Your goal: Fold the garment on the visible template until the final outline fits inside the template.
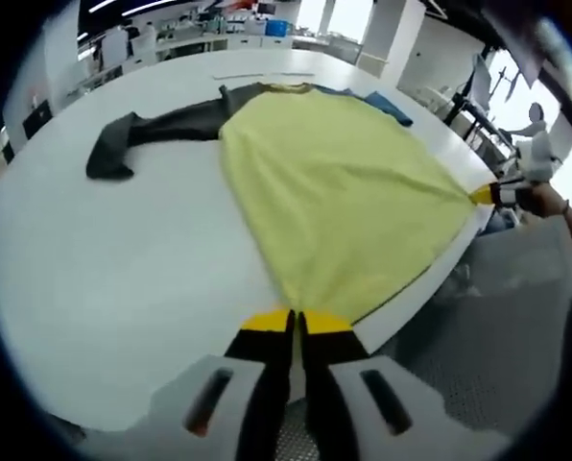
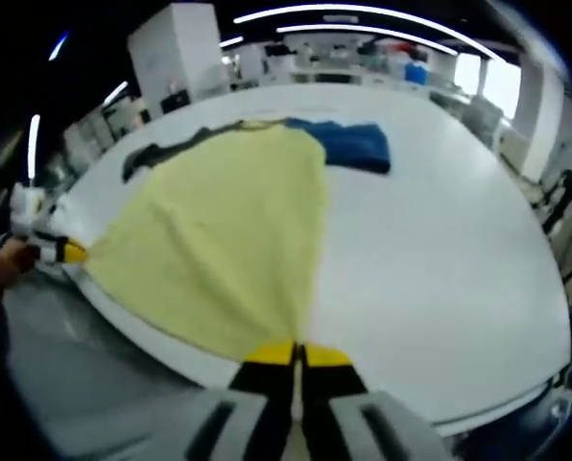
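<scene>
While the yellow garment (image 1: 334, 192) lies stretched over the white counter (image 1: 123, 288), each hem corner is clamped by the left gripper (image 1: 295, 322) and right gripper (image 2: 297, 352); uneven pulling could drag it off the edge.

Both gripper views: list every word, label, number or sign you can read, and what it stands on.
None can be read.
Yellow garment: plain, no print or tag showing.
Dark garment and blue garment: no markings visible.
White table: bare surface, no lettering.
Left gripper and right gripper, each shut on the yellow garment: no labels legible.
Background shelves and equipment: too small and blurred to read.
</scene>
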Available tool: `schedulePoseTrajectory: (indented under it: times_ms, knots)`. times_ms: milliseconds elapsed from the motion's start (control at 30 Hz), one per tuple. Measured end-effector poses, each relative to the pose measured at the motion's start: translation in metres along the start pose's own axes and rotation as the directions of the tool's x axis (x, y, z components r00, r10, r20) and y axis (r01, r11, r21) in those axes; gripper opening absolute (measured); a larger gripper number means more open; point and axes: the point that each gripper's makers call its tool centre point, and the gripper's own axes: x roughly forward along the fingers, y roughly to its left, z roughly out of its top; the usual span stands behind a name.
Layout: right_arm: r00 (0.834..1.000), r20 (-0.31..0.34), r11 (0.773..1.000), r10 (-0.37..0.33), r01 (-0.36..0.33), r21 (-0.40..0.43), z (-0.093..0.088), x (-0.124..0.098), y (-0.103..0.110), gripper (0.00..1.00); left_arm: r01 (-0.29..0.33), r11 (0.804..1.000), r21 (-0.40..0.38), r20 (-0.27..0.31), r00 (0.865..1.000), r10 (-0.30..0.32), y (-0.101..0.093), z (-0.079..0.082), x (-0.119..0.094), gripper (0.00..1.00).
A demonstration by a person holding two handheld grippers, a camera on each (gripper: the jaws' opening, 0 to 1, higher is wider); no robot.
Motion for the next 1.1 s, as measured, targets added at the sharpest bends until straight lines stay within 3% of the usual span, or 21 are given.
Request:
schedulePoseTrajectory:
  times_ms: [100, 233, 467, 567, 800, 933, 1100]
  knots:
    - [1.0, -0.002, 1.0, 0.015, -0.015, 0.002, -0.001, 0.001, 0.001, 0.0, -0.003, 1.0, -0.001, -0.006, 1.0, 0.003, 0.003, -0.003, 0.001, 0.02]
    - [0.999, -0.002, 0.999, 0.041, -0.041, -0.025, 0.001, -0.001, 0.005, 0.02, 0.003, 1.0, -0.004, 0.049, 0.999, -0.003, 0.001, 0.005, -0.002, 0.21]
    - [0.998, 0.028, 0.995, 0.063, -0.061, -0.079, 0.014, -0.006, 0.006, 0.46, 0.004, 1.0, -0.004, 0.143, 0.99, -0.003, 0.007, 0.02, -0.008, 0.42]
    - [0.995, 0.059, 0.992, 0.079, -0.073, -0.1, 0.025, -0.008, 0.008, 0.6, -0.003, 1.0, 0.006, 0.177, 0.984, 0.002, 0.006, 0.028, -0.012, 0.52]
    - [0.983, 0.105, 0.983, 0.152, -0.139, -0.116, 0.049, -0.011, 0.021, 0.82, -0.005, 1.0, 0.023, 0.26, 0.966, -0.001, 0.011, 0.044, -0.012, 0.73]
    - [0.977, 0.117, 0.978, 0.181, -0.165, -0.128, 0.061, -0.007, 0.018, 0.94, -0.005, 1.0, 0.021, 0.275, 0.961, -0.001, 0.012, 0.049, -0.012, 0.85]
    - [0.968, 0.153, 0.978, 0.198, -0.184, -0.103, 0.083, -0.004, 0.008, 0.97, -0.006, 1.0, 0.02, 0.318, 0.948, -0.001, 0.012, 0.059, -0.015, 0.94]
